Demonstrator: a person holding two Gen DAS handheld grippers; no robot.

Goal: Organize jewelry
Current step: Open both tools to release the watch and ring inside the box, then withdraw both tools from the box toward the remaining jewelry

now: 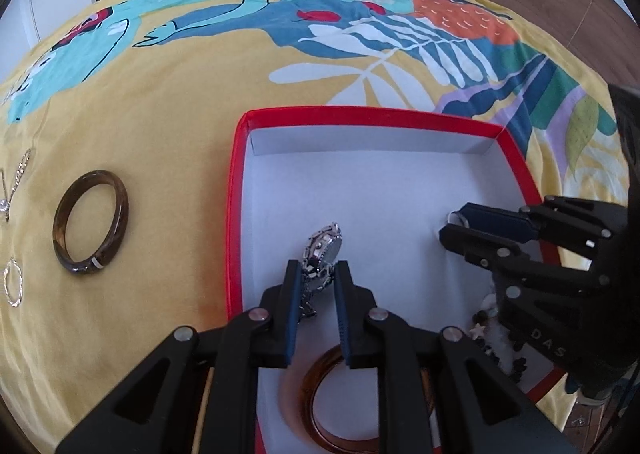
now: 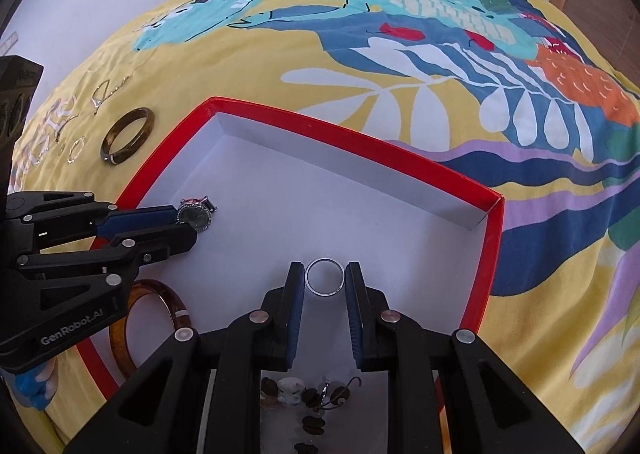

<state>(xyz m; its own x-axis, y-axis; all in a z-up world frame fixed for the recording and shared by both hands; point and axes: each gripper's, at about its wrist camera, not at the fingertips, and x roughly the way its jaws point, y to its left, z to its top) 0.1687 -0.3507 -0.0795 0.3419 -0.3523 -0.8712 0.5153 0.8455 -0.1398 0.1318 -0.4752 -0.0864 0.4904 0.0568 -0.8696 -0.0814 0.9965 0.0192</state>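
Observation:
A red box with a white inside lies on the yellow patterned cloth. My left gripper is open over the box, its fingertips either side of a silver watch. My right gripper is open, with a silver ring lying between its fingertips on the box floor. An amber bangle and a bead bracelet lie in the box.
Outside the box to the left lie a dark brown bangle, a thin hoop earring and a silver chain. Wooden floor and white cupboards stand beyond the cloth.

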